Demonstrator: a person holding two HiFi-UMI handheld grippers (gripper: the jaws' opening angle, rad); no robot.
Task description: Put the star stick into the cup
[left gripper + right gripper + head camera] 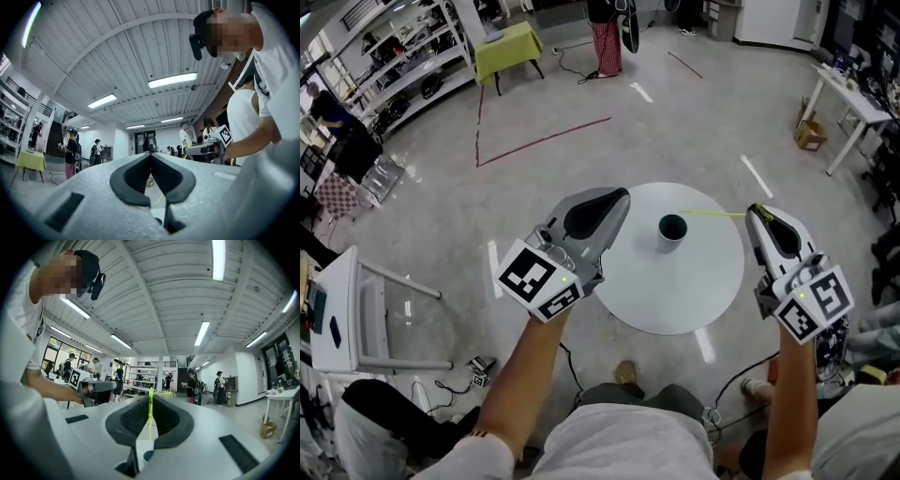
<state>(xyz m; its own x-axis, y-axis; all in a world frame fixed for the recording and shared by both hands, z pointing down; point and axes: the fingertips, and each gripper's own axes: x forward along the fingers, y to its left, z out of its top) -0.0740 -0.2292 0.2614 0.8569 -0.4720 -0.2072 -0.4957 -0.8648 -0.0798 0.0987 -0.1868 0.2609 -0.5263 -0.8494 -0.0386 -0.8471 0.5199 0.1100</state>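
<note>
The right gripper's (752,212) jaws pinch a thin yellow-green star stick (712,214). The stick projects level over the round white table (675,295), and its free end is near the rim of the dark teal cup (672,229), which stands upright near the table's centre. The left gripper's (623,195) jaws are pressed together with nothing between them, over the table's left edge.

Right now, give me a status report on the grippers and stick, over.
Left gripper shut, empty. Right gripper shut on star stick. Stick tip beside cup, not in yet. Nothing between them.
</note>
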